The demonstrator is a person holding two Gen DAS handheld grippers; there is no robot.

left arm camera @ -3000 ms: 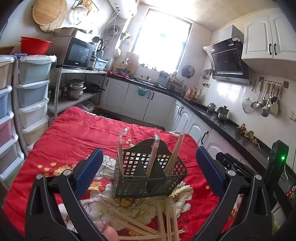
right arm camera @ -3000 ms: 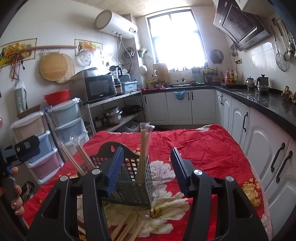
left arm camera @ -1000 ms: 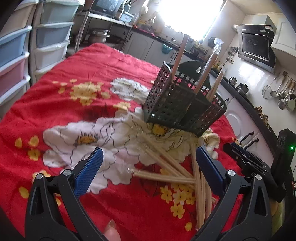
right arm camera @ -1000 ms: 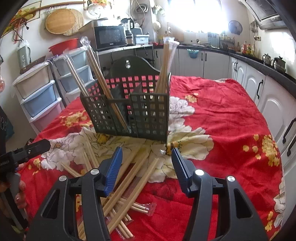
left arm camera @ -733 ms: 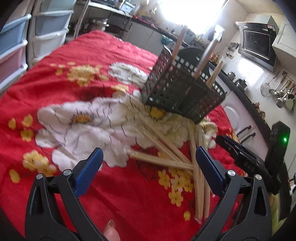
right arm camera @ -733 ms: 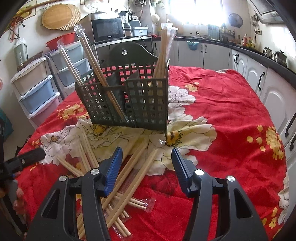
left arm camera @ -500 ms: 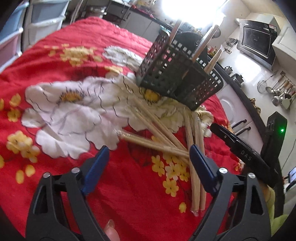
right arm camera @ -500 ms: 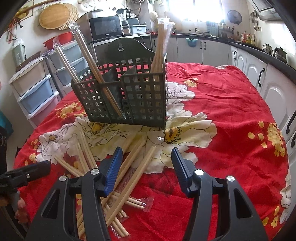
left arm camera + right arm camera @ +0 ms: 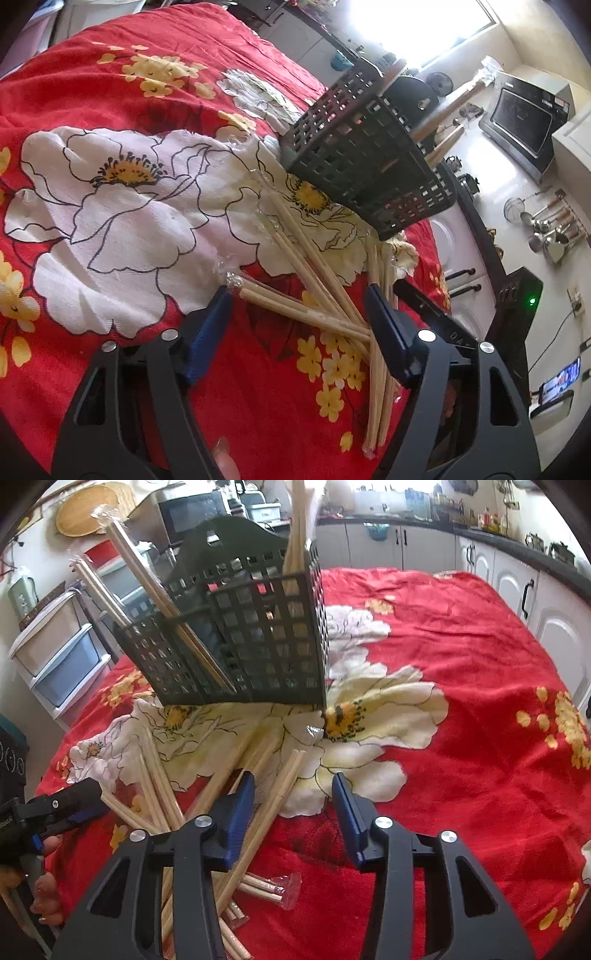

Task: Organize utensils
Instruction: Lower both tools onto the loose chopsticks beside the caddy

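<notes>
A dark green lattice utensil basket (image 9: pixel 365 173) (image 9: pixel 240 653) stands on the red flowered cloth, with a few wrapped chopstick pairs upright in its compartments. Several wrapped chopstick pairs (image 9: pixel 306 273) (image 9: pixel 225 797) lie loose in front of it. My left gripper (image 9: pixel 299 314) is open, low over the cloth, its jaws on either side of one wrapped pair (image 9: pixel 295 308). My right gripper (image 9: pixel 293 805) is open and empty, just above the cloth, with one chopstick pair (image 9: pixel 273 805) running along its left finger. The left gripper's finger also shows in the right wrist view (image 9: pixel 70 799).
The table (image 9: pixel 480 738) is covered by the red cloth; its right edge faces white cabinets (image 9: pixel 554 616). Plastic drawer units (image 9: pixel 62 653) stand beyond the left edge. A black counter (image 9: pixel 476 221) runs behind the basket.
Both grippers have come down and forward toward the loose chopsticks. The left gripper's jaws have narrowed around one wrapped pair. The basket has not moved.
</notes>
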